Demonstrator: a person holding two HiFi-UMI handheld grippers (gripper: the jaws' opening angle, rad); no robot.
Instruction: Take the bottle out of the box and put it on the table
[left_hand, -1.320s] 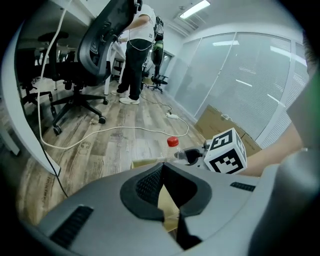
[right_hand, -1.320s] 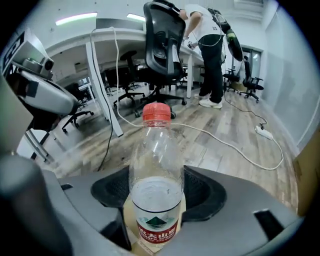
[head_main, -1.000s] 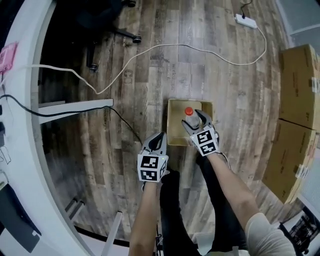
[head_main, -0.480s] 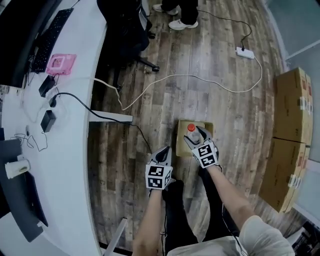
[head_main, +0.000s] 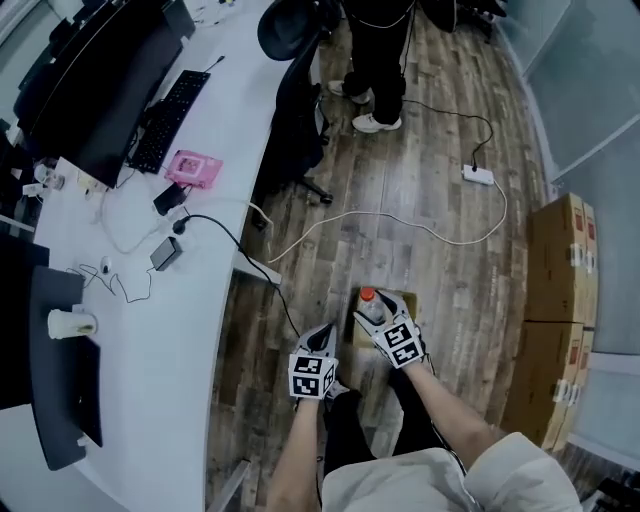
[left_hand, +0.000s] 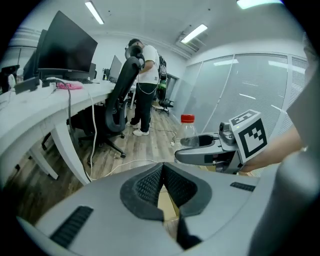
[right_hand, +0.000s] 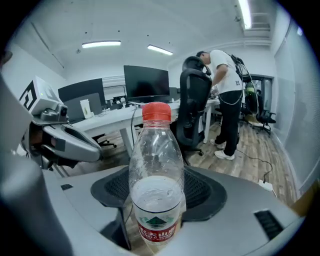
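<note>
A clear plastic bottle (right_hand: 156, 175) with a red cap and a little water stands upright between the jaws of my right gripper (right_hand: 156, 200), which is shut on its lower body. In the head view the bottle (head_main: 368, 298) and right gripper (head_main: 378, 312) hang over a small open cardboard box (head_main: 408, 300) on the wooden floor. My left gripper (head_main: 325, 338) is just left of the box, its jaws closed together and empty (left_hand: 162, 170). From the left gripper view the bottle (left_hand: 187, 131) shows to the right. The long white table (head_main: 130, 250) curves along the left.
The table carries a monitor (head_main: 100, 90), a keyboard (head_main: 168, 118), a pink item (head_main: 193, 168) and cables. An office chair (head_main: 295, 90) and a standing person (head_main: 380, 50) are ahead. A white cable and power strip (head_main: 478, 176) lie on the floor. Large cardboard boxes (head_main: 555, 290) stand at the right.
The head view has risen and swung up, so the table, chair and person now show. The right gripper still holds the bottle over the box. The left gripper stays beside it.
</note>
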